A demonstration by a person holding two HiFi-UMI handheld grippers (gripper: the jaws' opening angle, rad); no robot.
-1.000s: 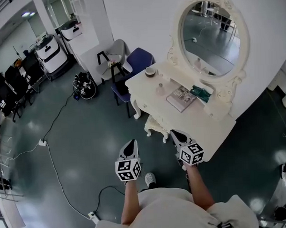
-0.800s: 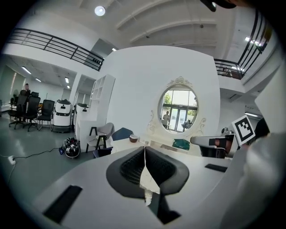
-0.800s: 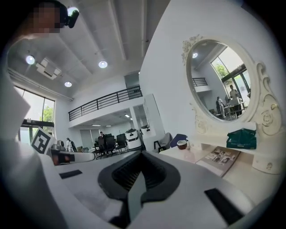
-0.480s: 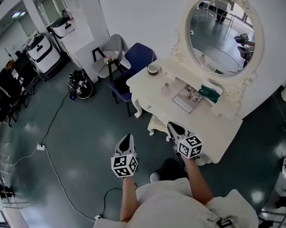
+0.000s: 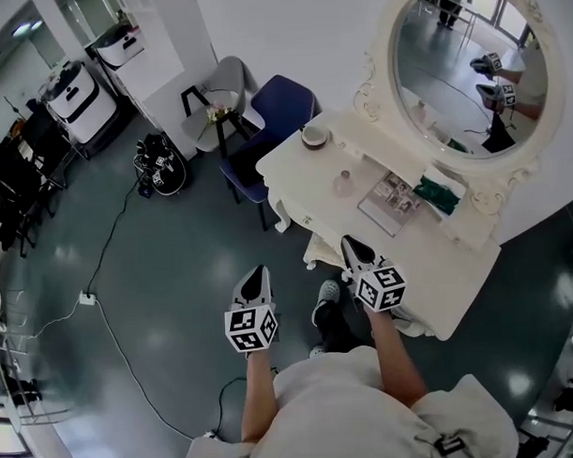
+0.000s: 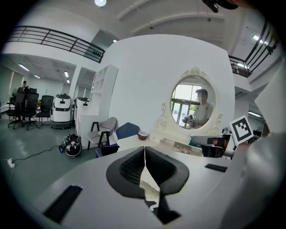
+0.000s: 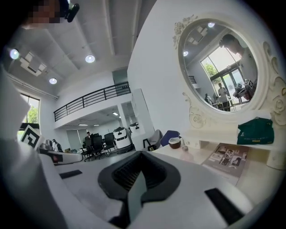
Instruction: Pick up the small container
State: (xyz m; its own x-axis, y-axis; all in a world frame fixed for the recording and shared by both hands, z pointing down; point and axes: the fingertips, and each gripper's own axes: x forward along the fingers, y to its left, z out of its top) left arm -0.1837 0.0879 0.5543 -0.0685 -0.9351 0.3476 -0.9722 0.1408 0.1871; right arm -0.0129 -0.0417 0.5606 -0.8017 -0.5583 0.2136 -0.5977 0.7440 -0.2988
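Both grippers are clamped shut with nothing in them; each gripper view shows the black pads meeting tip to tip. In the head view, the left gripper [image 5: 258, 274] hangs over the dark floor to the left of the white dressing table [image 5: 457, 283]. The right gripper [image 5: 349, 244] sits over the table's near edge.

The small container [image 5: 343, 184], a pale pinkish little jar, stands upright on the tabletop ahead of the right gripper's fingertips. It's well apart from them, no contact at all, and further off again from the left gripper. Can't tell what's inside it, it's too small in every view.

Just right of the jar, a magazine [image 5: 395, 193] lies flat on the top. Further back, toward the table's left corner, sits a bowl [image 5: 313, 136], brown outside and pale inside. Whatever's in that can't be made out either.

Behind the magazine there's a crumpled green thing [image 5: 442, 195] on the raised shelf under the oval mirror [image 5: 468, 67].

Past the table, a blue chair [image 5: 280, 106] stands next to its far-left corner, with a grey chair [image 5: 223, 89] beside that. A black bag [image 5: 160, 167] lies on the floor further left.
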